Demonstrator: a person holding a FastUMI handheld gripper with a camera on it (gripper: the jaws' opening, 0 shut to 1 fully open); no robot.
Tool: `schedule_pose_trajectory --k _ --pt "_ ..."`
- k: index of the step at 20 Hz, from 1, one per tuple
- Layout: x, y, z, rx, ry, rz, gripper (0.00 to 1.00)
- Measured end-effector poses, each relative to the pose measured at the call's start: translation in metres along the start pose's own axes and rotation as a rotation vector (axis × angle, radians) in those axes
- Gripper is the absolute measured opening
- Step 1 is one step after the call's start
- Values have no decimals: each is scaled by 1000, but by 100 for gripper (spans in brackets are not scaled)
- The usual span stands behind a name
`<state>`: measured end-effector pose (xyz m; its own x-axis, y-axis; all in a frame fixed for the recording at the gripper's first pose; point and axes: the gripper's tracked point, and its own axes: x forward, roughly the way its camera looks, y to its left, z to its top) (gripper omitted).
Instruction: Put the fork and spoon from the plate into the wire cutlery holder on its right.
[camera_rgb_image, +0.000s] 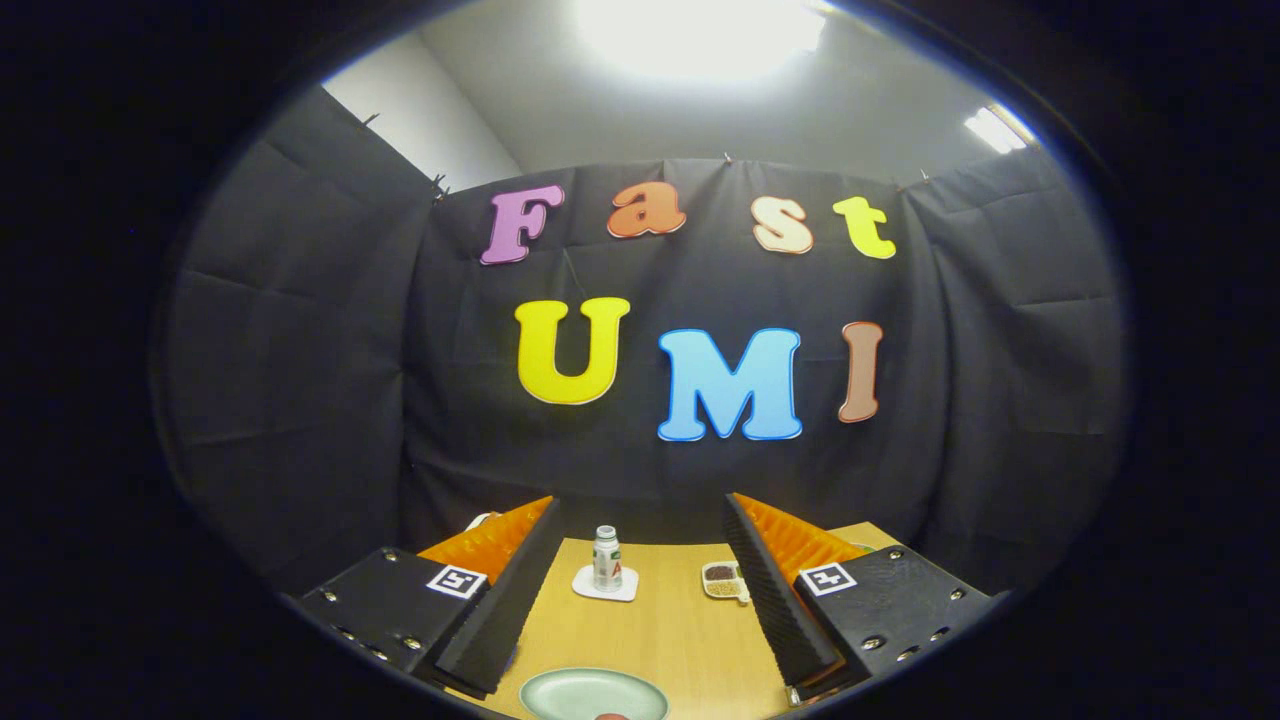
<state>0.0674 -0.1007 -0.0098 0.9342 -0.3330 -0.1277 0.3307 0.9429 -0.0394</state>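
We see the gripper held above the wooden table, its two fingers spread wide apart with nothing between them. Low between the fingers lies a pale green plate; a small reddish thing sits at its near rim, too cut off to identify. Beyond the fingers a small bottle stands upright on a white coaster. To its right, a little divided dish holds dark and pale grains.
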Motion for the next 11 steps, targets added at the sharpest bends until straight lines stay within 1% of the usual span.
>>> schedule_pose_trajectory --k 3,7,11 --pt "-7 26 -4 -20 11 49 98" --pt "-21 65 -10 -56 18 134 98" --pt "-50 115 -20 -56 41 242 98"
